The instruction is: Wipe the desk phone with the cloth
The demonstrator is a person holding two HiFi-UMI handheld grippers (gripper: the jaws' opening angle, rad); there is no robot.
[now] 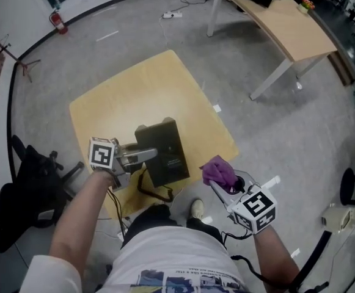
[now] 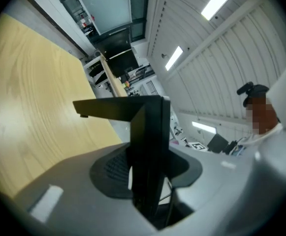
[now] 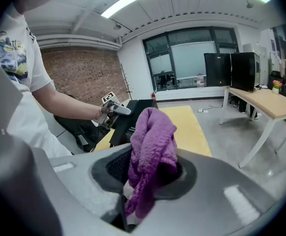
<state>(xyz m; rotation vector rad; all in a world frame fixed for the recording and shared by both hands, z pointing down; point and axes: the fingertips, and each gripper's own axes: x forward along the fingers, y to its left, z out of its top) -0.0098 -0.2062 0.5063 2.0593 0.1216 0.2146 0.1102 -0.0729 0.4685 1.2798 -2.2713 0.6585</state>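
Purple cloth point(image 1: 219, 171) fills right gripper point(image 1: 220, 187); left gripper point(image 1: 151, 155) clamps desk phone point(image 1: 170, 146) edge.

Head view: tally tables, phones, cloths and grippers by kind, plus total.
tables: 2, the yellow table and the far table
desk phone: 1
cloth: 1, purple
grippers: 2, the left gripper clamped on the desk phone, the right gripper clamped on the cloth
total: 6
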